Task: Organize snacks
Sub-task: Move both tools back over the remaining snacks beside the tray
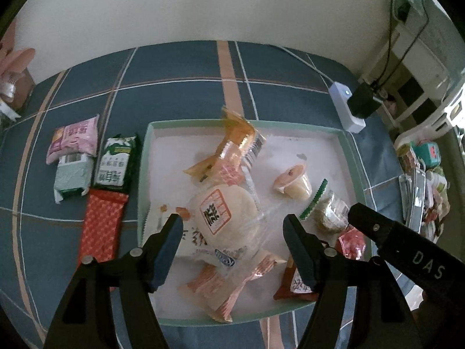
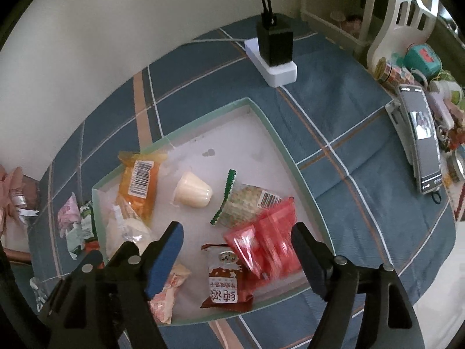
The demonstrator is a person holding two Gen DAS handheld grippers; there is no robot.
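Tongs, left (image 1: 232, 226) and right (image 2: 237, 234), gape over snack tray (image 1: 144, 157).

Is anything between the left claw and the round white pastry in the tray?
Nothing visible. The left claw is open with the round white pastry just ahead of its fingertips. Only the pastry's own clear wrapper and neighbouring packets lie around it in the tray.
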